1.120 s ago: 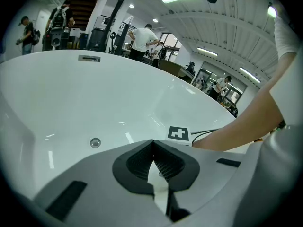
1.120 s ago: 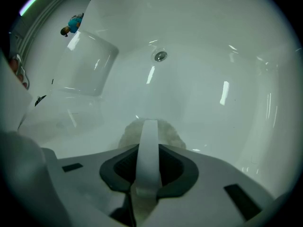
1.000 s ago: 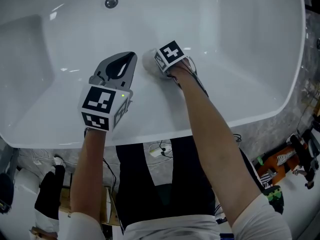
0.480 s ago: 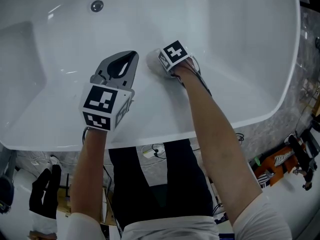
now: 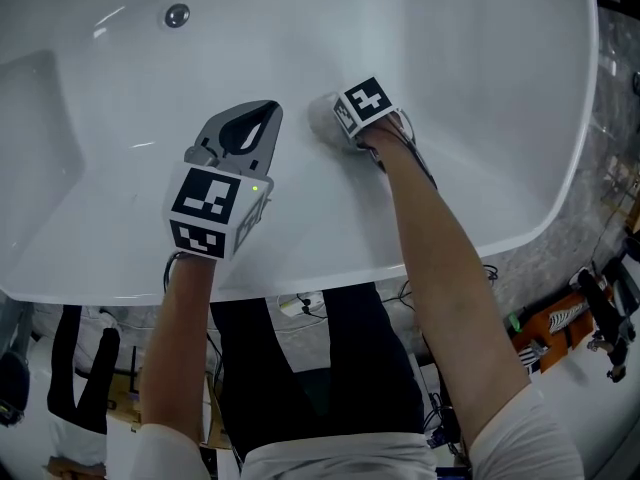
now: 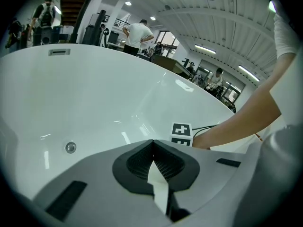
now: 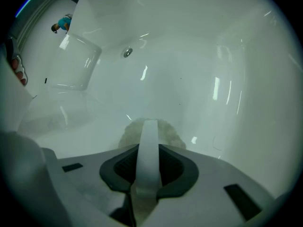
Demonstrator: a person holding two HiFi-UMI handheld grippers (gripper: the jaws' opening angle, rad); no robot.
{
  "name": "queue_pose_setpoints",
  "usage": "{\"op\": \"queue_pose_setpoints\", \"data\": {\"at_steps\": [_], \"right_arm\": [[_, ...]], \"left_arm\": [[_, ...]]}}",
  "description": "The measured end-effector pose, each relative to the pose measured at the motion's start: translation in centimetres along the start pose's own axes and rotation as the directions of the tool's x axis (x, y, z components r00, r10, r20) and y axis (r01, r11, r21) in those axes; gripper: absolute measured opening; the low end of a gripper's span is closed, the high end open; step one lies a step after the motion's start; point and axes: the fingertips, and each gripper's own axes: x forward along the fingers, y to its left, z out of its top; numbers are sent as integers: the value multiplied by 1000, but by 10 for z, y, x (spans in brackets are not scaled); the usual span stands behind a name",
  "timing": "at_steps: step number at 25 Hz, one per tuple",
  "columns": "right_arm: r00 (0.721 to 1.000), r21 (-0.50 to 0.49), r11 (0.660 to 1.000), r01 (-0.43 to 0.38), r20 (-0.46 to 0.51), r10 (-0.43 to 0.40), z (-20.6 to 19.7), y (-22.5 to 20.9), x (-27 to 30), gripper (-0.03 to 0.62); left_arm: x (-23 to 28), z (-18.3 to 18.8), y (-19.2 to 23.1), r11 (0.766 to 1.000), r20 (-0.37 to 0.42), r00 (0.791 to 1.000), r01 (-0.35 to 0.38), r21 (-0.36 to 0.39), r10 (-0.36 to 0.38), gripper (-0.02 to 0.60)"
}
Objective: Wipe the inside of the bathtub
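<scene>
Bathtub (image 5: pixel 480 88), white and glossy, fills the view, its drain (image 5: pixel 177 15) at the far side. Nearer than the drain, the left gripper (image 5: pixel 262 113) hovers, fingers together and empty. The right gripper (image 5: pixel 338 120) has its fingers clamped on a scrub pad (image 5: pixel 318 118) pressed to the tub wall. Uneven pressure on that slick curve could twist the pad loose.

The left tool (image 6: pixel 152 148) has its dark-padded jaws closed tip to tip with nothing between them, and it points into the white bathtub (image 6: pixel 94 93). A small round metal fitting (image 6: pixel 70 147) sits in the tub wall at left. At right, only the marker cube of the right tool (image 6: pixel 181 134) shows, with a bare forearm (image 6: pixel 241 119) reaching to it. People (image 6: pixel 139 32) stand beyond the far rim.
</scene>
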Motion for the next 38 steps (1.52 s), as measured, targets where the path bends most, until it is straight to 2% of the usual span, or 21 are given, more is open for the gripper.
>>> {"op": "queue_pose_setpoints", "data": {"at_steps": [14, 22, 30, 38], "right_arm": [[997, 30, 997, 72, -36, -71, -39, -65, -17, 92], [992, -7, 994, 111, -62, -111, -51, -82, -30, 92], [986, -15, 989, 150, -70, -150, -41, -87, -23, 92], [980, -16, 983, 185, -78, -186, -67, -110, -46, 92]], "left_arm": [[17, -3, -14, 1000, -4, 1000, 23, -3, -23, 6], [13, 1, -14, 1000, 5, 1000, -4, 2, 4, 6], [7, -14, 7, 999, -17, 999, 33, 19, -33, 6], [10, -10, -19, 998, -29, 998, 54, 41, -53, 6]]}}
